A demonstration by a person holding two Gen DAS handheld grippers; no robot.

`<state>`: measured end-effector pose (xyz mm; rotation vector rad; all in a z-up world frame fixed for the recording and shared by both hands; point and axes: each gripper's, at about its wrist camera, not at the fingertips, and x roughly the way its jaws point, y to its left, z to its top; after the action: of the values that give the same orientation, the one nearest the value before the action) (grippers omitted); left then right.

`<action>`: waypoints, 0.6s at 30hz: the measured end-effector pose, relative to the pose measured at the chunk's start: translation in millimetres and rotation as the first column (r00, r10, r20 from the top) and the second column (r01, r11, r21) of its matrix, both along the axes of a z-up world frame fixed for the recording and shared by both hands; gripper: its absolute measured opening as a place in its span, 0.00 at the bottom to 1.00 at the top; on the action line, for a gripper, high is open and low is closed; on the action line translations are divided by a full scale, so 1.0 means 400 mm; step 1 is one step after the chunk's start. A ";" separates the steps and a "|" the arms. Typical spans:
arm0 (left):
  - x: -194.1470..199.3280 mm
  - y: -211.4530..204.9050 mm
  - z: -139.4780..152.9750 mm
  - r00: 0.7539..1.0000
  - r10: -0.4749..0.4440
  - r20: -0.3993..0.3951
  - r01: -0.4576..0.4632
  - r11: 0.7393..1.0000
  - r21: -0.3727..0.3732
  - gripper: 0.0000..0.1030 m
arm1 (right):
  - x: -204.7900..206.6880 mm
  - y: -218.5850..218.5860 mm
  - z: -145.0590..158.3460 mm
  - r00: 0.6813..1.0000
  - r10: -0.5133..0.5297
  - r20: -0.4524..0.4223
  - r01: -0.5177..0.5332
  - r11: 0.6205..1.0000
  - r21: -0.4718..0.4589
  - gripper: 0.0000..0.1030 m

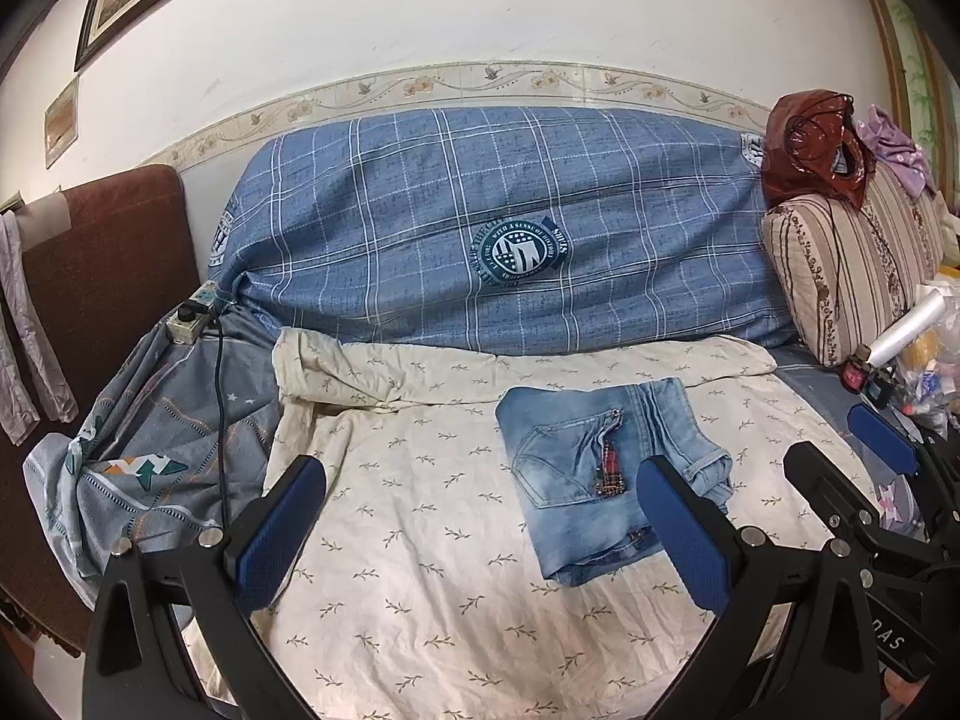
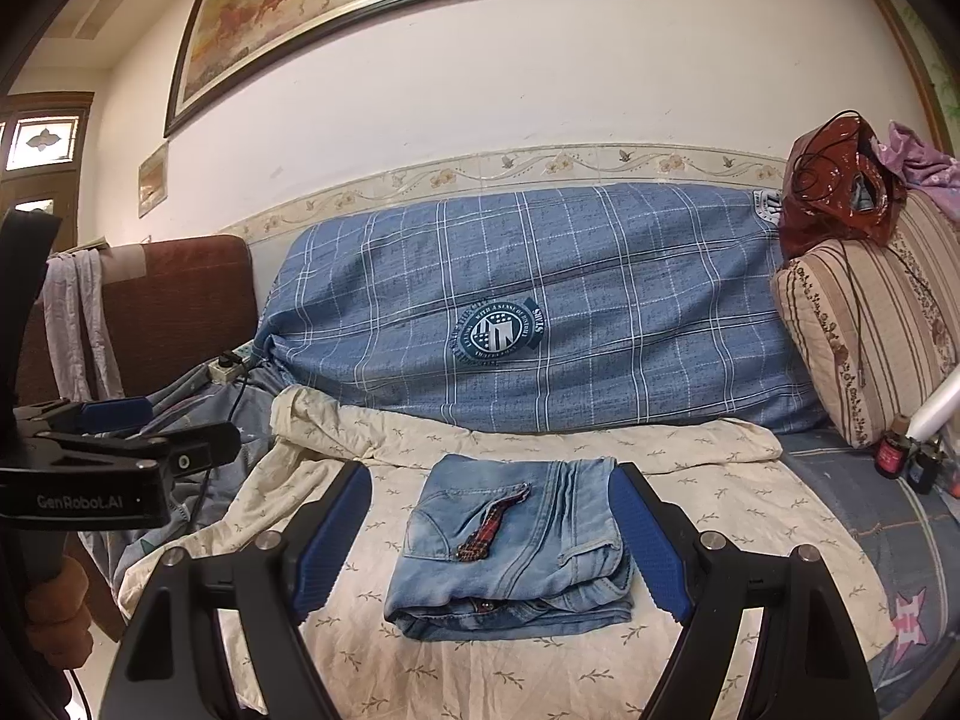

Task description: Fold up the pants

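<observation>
The light blue jeans (image 1: 606, 480) lie folded into a compact rectangle on the cream leaf-print sheet (image 1: 420, 540), back pocket and a red plaid patch facing up. They also show in the right wrist view (image 2: 516, 546). My left gripper (image 1: 480, 534) is open and empty, held above the sheet to the left of the jeans. My right gripper (image 2: 492, 540) is open and empty, its blue pads either side of the jeans in view, held back from them. The right gripper also shows at the right edge of the left wrist view (image 1: 864, 462). The left gripper shows at the left of the right wrist view (image 2: 132, 432).
A blue plaid cushion (image 2: 540, 306) backs the seat. A striped cushion (image 2: 870, 324) with a red-brown bag (image 2: 840, 180) stands at the right, small bottles (image 2: 900, 456) below it. A power strip with cord (image 1: 192, 318) and a grey patterned blanket (image 1: 138, 468) lie at the left.
</observation>
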<state>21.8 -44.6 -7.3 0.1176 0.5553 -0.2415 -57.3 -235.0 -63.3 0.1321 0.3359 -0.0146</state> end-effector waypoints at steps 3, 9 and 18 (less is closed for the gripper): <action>-0.011 0.001 0.006 1.000 -0.011 0.011 0.011 1.000 -0.001 1.00 | -0.005 0.003 0.006 1.000 -0.004 0.003 0.004 1.000 0.000 0.81; -0.028 0.005 0.022 0.999 -0.029 0.032 0.029 1.000 -0.008 1.00 | -0.013 0.020 0.021 1.000 0.000 0.010 0.000 1.000 -0.019 0.81; -0.024 0.006 0.029 0.998 -0.055 0.022 0.056 0.998 -0.038 1.00 | -0.006 0.023 0.035 1.000 0.009 0.019 -0.008 1.000 -0.018 0.81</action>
<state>12.1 -42.3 4.3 0.0978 0.5262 -0.3050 -59.8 -225.9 -49.5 0.1128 0.3168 -0.0081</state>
